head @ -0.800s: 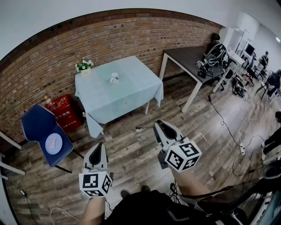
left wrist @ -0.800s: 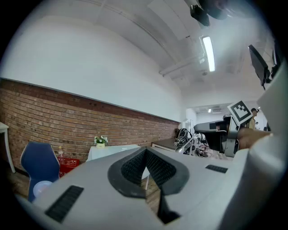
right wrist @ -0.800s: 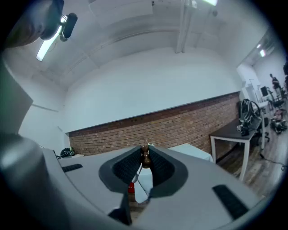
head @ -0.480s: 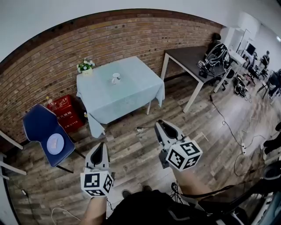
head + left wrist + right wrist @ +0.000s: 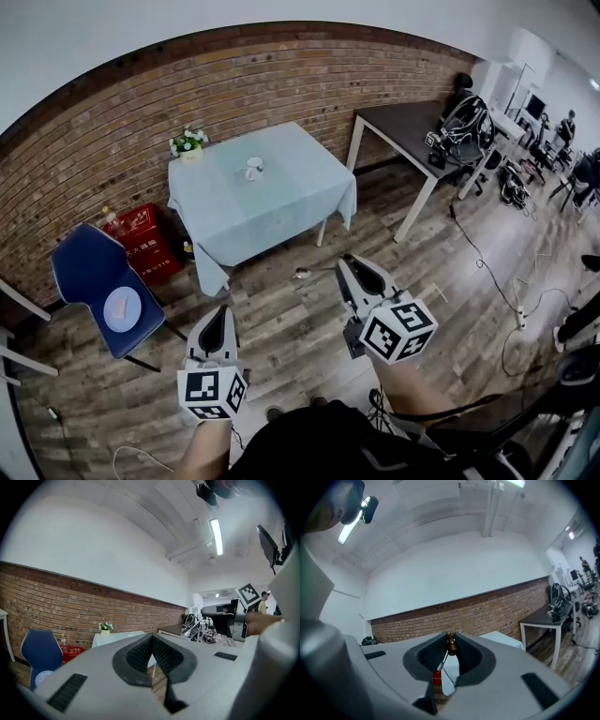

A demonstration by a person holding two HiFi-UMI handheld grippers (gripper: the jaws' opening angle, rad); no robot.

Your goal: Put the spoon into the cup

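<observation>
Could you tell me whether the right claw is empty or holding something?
Holding: the right claw is shut on the spoon, whose brown end sits pinched between its pads.

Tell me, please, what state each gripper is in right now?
Left gripper: closed, empty.
Right gripper: closed on the spoon.

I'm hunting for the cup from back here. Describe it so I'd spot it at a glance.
Look to the brick wall, where a square table under a pale blue cloth stands. The cup is the small white one sitting alone on the cloth, a little behind the middle. Its only neighbour is a flower pot at the back left corner, which has green leaves and white blooms.
</observation>
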